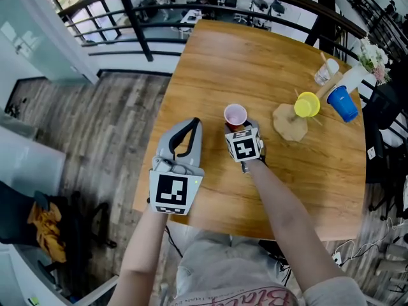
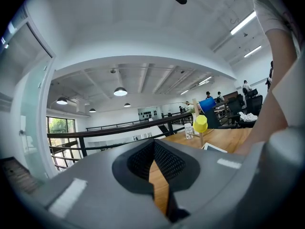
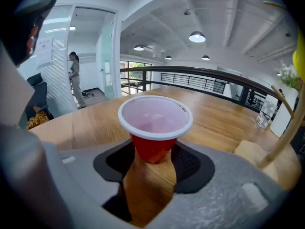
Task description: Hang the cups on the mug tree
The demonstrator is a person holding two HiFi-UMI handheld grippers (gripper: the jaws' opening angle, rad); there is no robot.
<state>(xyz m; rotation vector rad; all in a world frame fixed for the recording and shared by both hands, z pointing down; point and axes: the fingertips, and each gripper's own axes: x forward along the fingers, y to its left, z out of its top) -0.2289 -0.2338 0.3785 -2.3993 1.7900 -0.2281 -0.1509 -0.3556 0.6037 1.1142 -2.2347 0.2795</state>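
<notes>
The right gripper [image 3: 153, 157] had its jaws partly closed around the red cup [image 3: 155, 128], with a pad lying against each side of the cup's lower body. The cup stood upright, mouth up, on the wooden table [image 1: 255, 56], near the middle of its near half. The left gripper [image 1: 192, 125] lay to the left of the cup, near the table's left edge, with its jaws drawn together and nothing between them.

To the right of the red cup stood the mug tree [image 1: 290, 123] on its pale wooden base. One yellow cup [image 1: 307, 104] hung on the side facing the red cup, and one blue cup [image 1: 343, 103] hung farther right. That made three coloured cups, one of each colour. One clear glass [image 1: 326, 71] stood behind the tree, with a bunch of flowers [image 1: 373, 56] at the far right corner. A dark railing [image 1: 140, 24] ran beyond the table.
</notes>
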